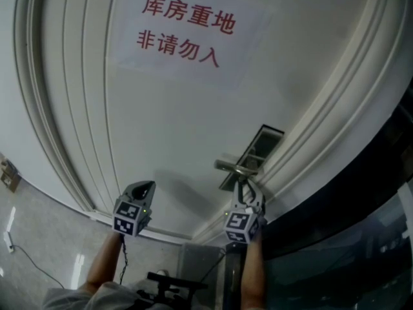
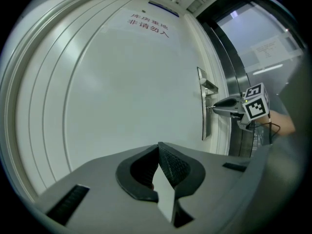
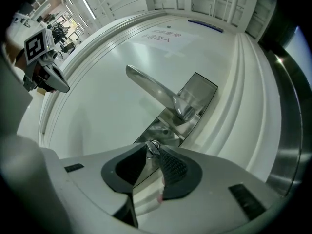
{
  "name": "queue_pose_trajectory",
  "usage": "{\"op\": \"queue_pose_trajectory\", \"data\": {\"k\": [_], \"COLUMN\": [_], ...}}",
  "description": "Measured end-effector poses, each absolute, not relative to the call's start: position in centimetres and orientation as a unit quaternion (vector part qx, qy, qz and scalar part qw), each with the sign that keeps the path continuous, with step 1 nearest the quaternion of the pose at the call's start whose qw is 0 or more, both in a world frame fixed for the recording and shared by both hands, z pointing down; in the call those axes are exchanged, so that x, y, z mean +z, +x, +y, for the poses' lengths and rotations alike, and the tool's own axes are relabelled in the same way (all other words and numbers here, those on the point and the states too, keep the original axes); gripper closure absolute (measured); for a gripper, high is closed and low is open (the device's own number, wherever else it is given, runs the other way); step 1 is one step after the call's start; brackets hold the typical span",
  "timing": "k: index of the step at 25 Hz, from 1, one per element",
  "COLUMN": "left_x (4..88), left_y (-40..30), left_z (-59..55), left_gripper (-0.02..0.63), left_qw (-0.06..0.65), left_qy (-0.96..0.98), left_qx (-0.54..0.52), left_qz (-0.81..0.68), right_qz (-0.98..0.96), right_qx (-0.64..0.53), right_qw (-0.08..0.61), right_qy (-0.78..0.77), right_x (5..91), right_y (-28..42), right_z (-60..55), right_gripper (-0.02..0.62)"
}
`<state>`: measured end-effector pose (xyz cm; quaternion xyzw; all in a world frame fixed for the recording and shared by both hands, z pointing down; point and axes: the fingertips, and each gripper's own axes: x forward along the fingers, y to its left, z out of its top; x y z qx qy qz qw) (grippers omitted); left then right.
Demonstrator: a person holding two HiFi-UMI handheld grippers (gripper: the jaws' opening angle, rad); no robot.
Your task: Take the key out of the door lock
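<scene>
A small metal key [image 3: 153,146] sticks out of the lock plate [image 3: 197,92] below the silver lever handle [image 3: 155,92] on a white door [image 1: 174,121]. My right gripper [image 3: 154,150] is up against the plate, its two ribbed pads closed on the key's head. In the head view the right gripper [image 1: 242,187] reaches just under the lever handle [image 1: 233,168]. My left gripper [image 2: 158,148] hangs off to the left of the lock, away from the door, its jaws shut with nothing between them. The left gripper [image 1: 142,191] shows at the lower middle of the head view.
A paper sign [image 1: 187,31] with red characters is stuck high on the door. Raised mouldings [image 1: 58,108] curve round the door panel. A dark metal and glass frame [image 1: 348,205] borders the door on the lock side. A wall socket [image 1: 8,176] sits far left.
</scene>
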<state>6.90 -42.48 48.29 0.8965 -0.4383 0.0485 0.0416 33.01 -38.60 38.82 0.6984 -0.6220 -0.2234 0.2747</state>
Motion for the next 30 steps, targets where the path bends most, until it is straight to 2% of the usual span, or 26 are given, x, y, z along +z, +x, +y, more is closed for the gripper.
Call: {"op": "queue_pose_trajectory", "data": {"k": [4,30], "left_x": [48.35,49.1], "left_y": [7.07,7.29], "left_z": [-42.62,-42.48], "left_gripper": [0.598,0.598], "left_qw": [0.043,0.051], "left_qy": [0.897,0.898], "left_qx": [0.048,0.049], "left_qz": [-0.437,-0.434], "right_qz": [-0.612,-0.568], "right_qx": [-0.232,-0.31], "right_qw": [0.291,0.406], "right_qy": [0.697,0.645], "right_x": [38.98,39.77], "right_y": [32.93,32.93], "right_z": [-38.64,-38.65], "right_gripper": [0.565,0.572]}}
